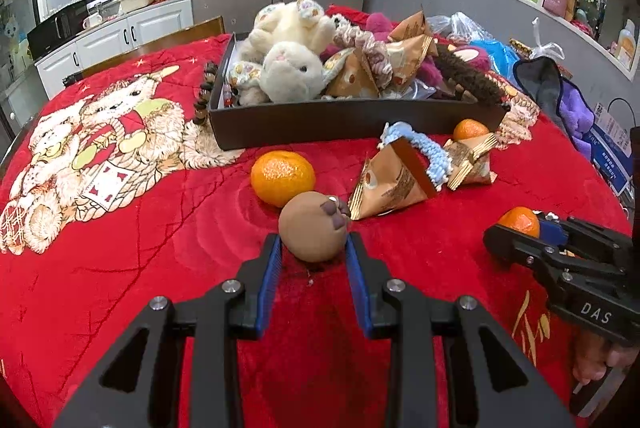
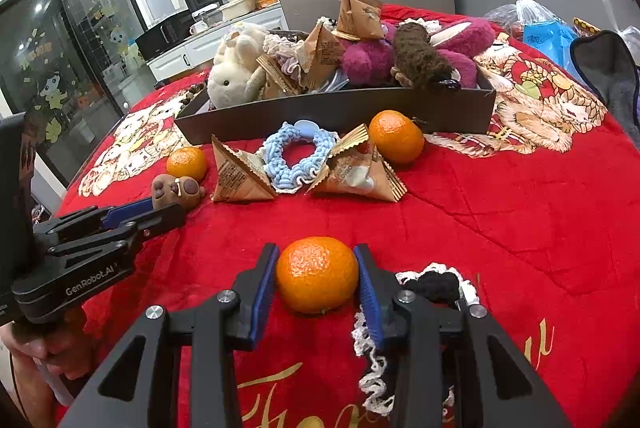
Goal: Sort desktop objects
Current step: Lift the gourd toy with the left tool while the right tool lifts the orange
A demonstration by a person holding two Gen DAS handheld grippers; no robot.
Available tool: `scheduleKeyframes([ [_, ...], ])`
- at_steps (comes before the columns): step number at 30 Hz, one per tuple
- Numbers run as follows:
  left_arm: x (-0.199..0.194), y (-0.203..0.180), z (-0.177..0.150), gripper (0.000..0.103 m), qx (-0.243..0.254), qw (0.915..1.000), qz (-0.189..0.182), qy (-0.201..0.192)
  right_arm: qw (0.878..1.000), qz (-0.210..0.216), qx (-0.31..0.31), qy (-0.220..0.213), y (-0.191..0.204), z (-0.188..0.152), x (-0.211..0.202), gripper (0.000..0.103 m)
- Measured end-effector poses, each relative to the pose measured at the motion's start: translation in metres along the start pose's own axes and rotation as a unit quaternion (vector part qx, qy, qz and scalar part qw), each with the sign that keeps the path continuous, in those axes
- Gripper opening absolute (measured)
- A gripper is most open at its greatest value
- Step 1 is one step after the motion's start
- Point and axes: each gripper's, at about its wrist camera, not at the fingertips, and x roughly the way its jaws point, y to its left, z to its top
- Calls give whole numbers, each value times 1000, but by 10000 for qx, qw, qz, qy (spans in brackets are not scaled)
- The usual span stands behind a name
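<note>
Count on the red cloth: three mandarins (image 2: 317, 274) (image 2: 396, 136) (image 2: 187, 163); two triangular snack packets (image 2: 240, 175) (image 2: 358, 173); one blue scrunchie (image 2: 298, 157); one brown plush toy (image 2: 176, 189); one black-and-white scrunchie (image 2: 434, 286); one dark tray (image 2: 340, 111) of piled items, its contents not countable

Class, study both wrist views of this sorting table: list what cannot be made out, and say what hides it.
- Black box floor, both views: plush rabbit, snack packets and other toys cover it.
- Packet print, right wrist view: too small to read.
- Black-and-white lace scrunchie, right wrist view: right gripper, closed on a tangerine, covers part.
- Brown capybara toy underside, left wrist view: faces away between the left gripper fingers.
</note>
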Motion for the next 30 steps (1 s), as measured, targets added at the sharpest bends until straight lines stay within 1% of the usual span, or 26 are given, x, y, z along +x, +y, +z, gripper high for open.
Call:
scheduleKeyframes([
  [8, -16, -8, 1, 32, 106, 9997, -52, -229, 9997, 117, -96, -183, 4, -1, -7, 39],
  [9, -18, -8, 1, 29, 107, 9996, -52, -250, 9996, 138, -108, -209, 5, -1, -8, 39],
  [10, -20, -8, 1, 20, 115, 9995, -56, -294, 9995, 147, -118, -240, 5, -1, -9, 39],
  [11, -23, -9, 1, 19, 128, 9994, -63, -326, 9994, 145, -128, -276, 5, -1, -11, 39],
  [13, -27, -10, 2, 19, 168, 9992, -80, -356, 9993, 165, -122, -319, 5, -1, -12, 39],
  [15, -28, -11, 0, 19, 197, 9991, -20, -368, 9992, 201, -74, -329, 3, -1, -13, 39],
  [17, -24, -11, 0, 19, 219, 9994, -4, -285, 9993, 228, -8, -311, 0, -1, -12, 39],
  [20, -19, -7, -1, 19, 106, 9996, -186, -160, 9993, 233, 33, -280, -1, -1, -11, 39],
  [22, -17, -8, -1, 20, 126, 9996, -177, -168, 9994, 233, 37, -266, -1, -2, -11, 39],
  [23, -16, -9, -2, 21, 194, 9996, -146, -167, 9993, 245, 37, -268, -1, -2, -11, 39],
  [24, -15, -10, -2, 27, 239, 9995, -115, -159, 9993, 257, 39, -266, -1, -2, -10, 39],
  [25, -13, -11, -2, 40, 254, 9995, -83, -146, 9993, 264, 45, -257, -1, -2, -10, 39],
  [26, -11, -11, -2, 47, 239, 9996, -63, -144, 9993, 270, 52, -240, -1, -2, -9, 39],
  [27, -10, -10, -2, 57, 214, 9996, -50, -150, 9993, 280, 53, -227, -1, -2, -8, 39],
  [30, -3, -7, -2, 64, 197, 9998, -64, -75, 9993, 313, 17, -200, 0, -3, -8, 39],
])
